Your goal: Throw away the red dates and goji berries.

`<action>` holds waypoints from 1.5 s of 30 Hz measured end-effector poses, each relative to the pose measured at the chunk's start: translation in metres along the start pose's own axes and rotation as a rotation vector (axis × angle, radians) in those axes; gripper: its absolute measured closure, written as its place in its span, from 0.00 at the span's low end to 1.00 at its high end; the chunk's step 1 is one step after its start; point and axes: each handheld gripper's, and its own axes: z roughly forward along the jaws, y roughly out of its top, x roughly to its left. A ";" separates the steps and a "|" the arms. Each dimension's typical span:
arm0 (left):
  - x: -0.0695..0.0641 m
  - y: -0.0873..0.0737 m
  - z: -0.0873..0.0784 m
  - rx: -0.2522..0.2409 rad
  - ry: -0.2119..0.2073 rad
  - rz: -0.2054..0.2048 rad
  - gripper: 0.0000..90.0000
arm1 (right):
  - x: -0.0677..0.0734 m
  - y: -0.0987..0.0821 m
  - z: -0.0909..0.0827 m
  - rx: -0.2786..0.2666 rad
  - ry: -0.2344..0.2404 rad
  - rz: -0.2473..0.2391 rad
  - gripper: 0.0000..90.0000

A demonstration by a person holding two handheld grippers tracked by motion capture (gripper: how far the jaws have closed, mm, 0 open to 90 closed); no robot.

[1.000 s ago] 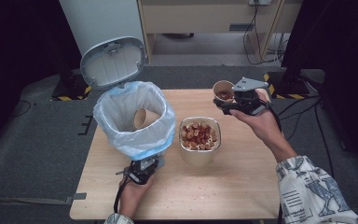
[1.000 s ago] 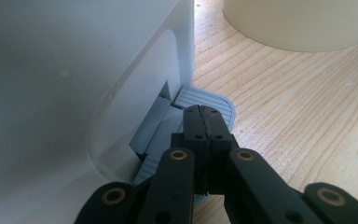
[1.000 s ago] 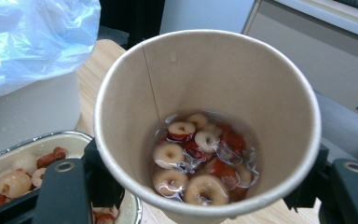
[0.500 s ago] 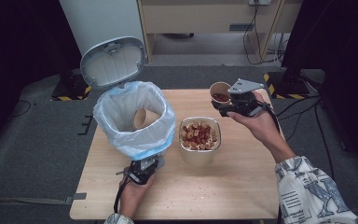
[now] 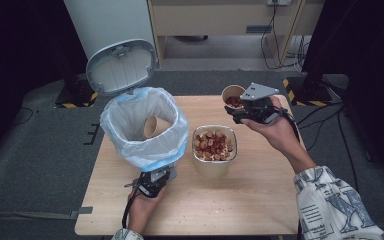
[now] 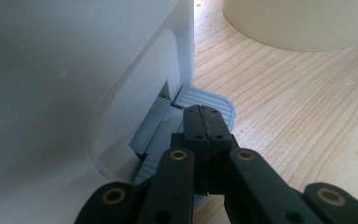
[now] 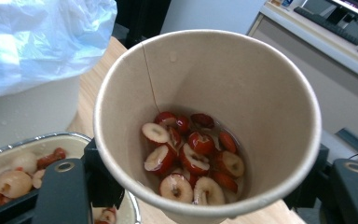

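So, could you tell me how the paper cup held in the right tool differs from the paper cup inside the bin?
The held paper cup stands upright, above the table; the cup in the bin lies tilted on the blue liner. The held paper cup contains sliced red fruit in a little liquid; the cup in the bin looks empty. The right tool grips the held paper cup; nothing touches the cup in the bin. Both are plain brown paper cups.
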 end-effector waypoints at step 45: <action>-0.001 0.000 0.000 0.004 0.017 0.014 1.00 | -0.014 0.017 0.002 -0.027 0.024 -0.227 0.34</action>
